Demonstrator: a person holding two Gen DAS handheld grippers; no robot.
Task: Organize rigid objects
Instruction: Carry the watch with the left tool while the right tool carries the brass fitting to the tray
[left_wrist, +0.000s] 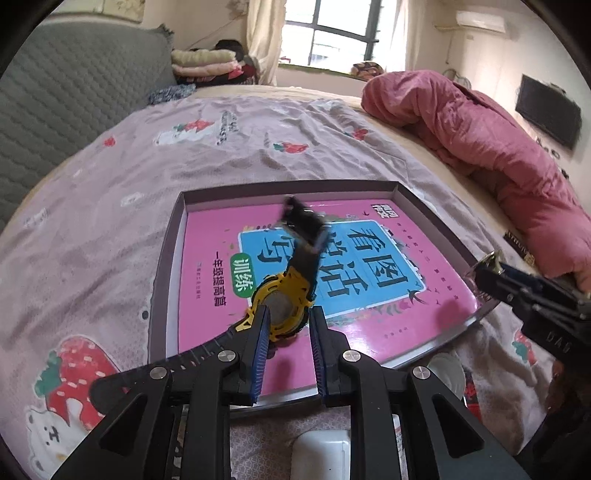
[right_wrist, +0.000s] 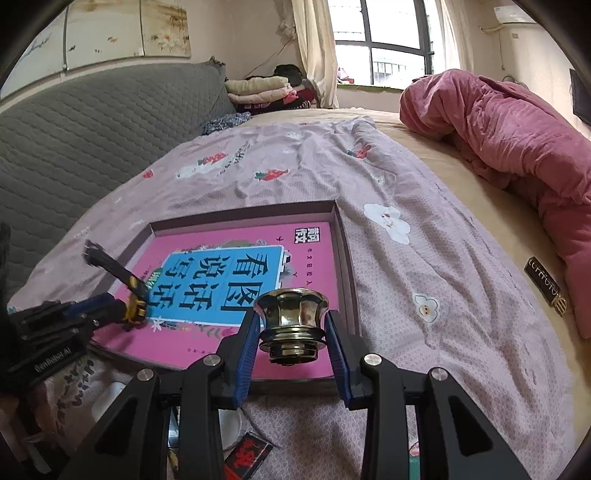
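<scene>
A shallow box tray lies on the bed, with a pink and blue book flat inside it. My left gripper is shut on a yellow and black watch, held over the book with its strap blurred and pointing up. My right gripper is shut on a shiny brass metal cap, held over the tray's near right corner. The watch and left gripper also show at the left of the right wrist view. The right gripper shows at the right of the left wrist view.
A floral lilac sheet covers the bed. A rolled pink quilt lies at the right. A grey padded headboard stands at the left, with folded clothes behind. Small packets and a white object lie near me.
</scene>
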